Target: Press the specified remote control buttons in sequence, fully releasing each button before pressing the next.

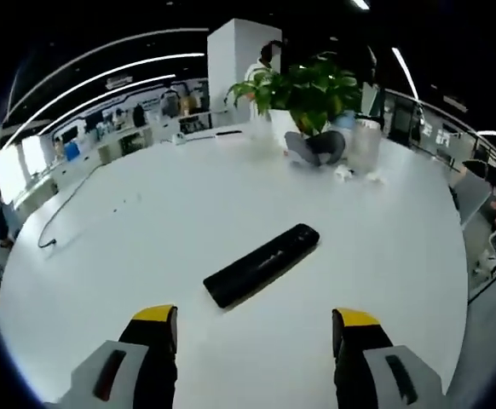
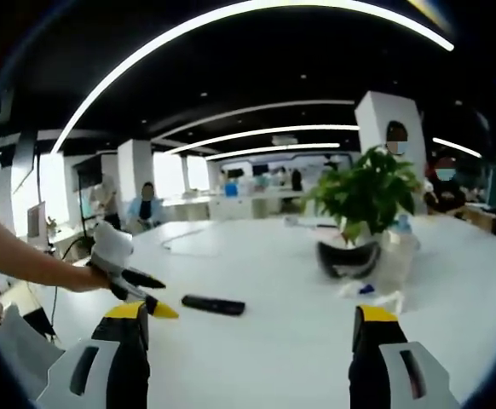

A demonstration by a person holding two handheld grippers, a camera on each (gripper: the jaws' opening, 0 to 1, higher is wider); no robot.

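Jaws on both grippers are spread wide with nothing between them. From the left gripper (image 1: 254, 328) I see the remote (image 1: 262, 264) lying flat on the white table (image 1: 146, 221), straight ahead and just beyond my yellow-tipped fingertips (image 1: 154, 314), roughly centred in the gap. Its long axis runs diagonally: near end toward the left jaw, far end angling away up and to the right. Buttons aren't resolvable from here, it reads as a plain black bar, so I can't tell which face is up or where the target keys sit.

From the right gripper (image 2: 249, 328) the same remote (image 2: 213, 304) sits further out and off to the left of my centreline, lying nearly crosswise to the jaws. The left gripper (image 2: 137, 285) comes in from the left on a person's arm (image 2: 26, 256), with its tips just beside the remote's near end, not touching as far as I can judge.

My read: left is clearly the nearer tool and is already lined up, so pressing should go to it. I'd bring one jaw tip down onto the keypad, not straddle the body. Right stays well apart and should hold back. Plant (image 2: 363, 196) and clutter behind it are far from the work, no conflict.
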